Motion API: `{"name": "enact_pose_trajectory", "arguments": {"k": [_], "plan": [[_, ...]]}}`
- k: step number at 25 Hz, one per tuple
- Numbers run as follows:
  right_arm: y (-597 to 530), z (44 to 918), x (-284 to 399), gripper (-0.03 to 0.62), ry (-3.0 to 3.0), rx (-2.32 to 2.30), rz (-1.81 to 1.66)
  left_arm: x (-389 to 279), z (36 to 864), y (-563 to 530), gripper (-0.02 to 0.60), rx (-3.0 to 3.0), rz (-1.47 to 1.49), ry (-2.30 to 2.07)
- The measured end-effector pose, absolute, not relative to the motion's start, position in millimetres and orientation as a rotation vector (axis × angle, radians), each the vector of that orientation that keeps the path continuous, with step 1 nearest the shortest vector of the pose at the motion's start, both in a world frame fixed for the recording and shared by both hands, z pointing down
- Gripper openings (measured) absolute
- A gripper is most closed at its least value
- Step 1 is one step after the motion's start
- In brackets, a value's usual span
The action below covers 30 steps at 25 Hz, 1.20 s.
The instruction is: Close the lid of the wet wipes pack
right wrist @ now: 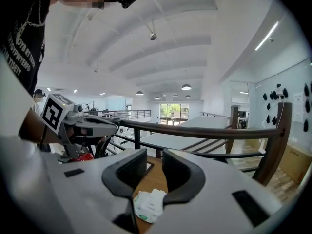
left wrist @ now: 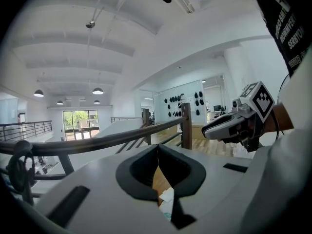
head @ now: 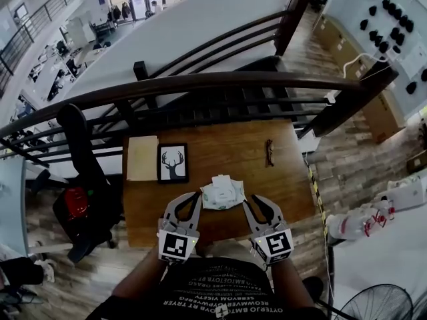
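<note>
The wet wipes pack [head: 222, 193], white with green print, lies on the wooden table [head: 273, 185] near its front edge. A white flap on its top looks lifted. My left gripper [head: 198, 195] hovers just left of the pack, fingertips touching and nothing between them. My right gripper [head: 251, 199] hovers just right of the pack, its jaws apart and empty. The left gripper view shows a sliver of the pack [left wrist: 166, 201] below the meeting pads [left wrist: 146, 167]. In the right gripper view the pack [right wrist: 148, 204] lies low between the parted jaws of the right gripper [right wrist: 154, 164].
A framed deer picture [head: 173, 162] and a tan pad [head: 142, 157] lie at the table's back left. A small dark object [head: 269, 152] rests at the back right. A dark wooden railing [head: 200, 82] runs behind the table. A black bag [head: 80, 199] stands to the left.
</note>
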State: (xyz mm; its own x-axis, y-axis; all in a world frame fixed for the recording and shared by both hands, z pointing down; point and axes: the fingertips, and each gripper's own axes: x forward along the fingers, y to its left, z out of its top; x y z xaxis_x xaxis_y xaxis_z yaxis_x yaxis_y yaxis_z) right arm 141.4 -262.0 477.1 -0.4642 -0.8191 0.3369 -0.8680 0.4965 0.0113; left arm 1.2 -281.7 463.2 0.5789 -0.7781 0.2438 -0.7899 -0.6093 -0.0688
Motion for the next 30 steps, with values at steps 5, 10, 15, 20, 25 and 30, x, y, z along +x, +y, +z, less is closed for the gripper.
{"name": "enact_pose_trajectory", "arguments": {"k": [5, 10, 15, 20, 25, 30], "plan": [[-282.5, 490.8, 145.2, 0.107, -2.473, 1.354, 0.281, 4.4, 473.8, -295.9, 0.028, 2.682, 0.396, -1.407], [-306.1, 505.2, 143.7, 0.107, -2.505, 1.262, 0.321, 13.4, 482.4, -309.5, 0.027, 2.623, 0.391, -1.451], [-321.8, 524.0, 138.4, 0.107, -2.525, 1.169, 0.336, 18.4, 497.4, -317.0, 0.026, 2.57, 0.398, -1.469], [-338.6, 543.4, 139.1, 0.107, -2.53, 1.092, 0.349, 22.8, 521.0, -325.8, 0.027, 2.512, 0.441, -1.495], [-350.7, 568.7, 139.5, 0.107, -2.528, 1.031, 0.363, 29.4, 556.9, -331.4, 0.026, 2.469, 0.51, -1.487], [-356.0, 596.7, 144.3, 0.107, -2.519, 0.98, 0.409, 36.9, 593.6, -330.1, 0.026, 2.416, 0.583, -1.469]]}}
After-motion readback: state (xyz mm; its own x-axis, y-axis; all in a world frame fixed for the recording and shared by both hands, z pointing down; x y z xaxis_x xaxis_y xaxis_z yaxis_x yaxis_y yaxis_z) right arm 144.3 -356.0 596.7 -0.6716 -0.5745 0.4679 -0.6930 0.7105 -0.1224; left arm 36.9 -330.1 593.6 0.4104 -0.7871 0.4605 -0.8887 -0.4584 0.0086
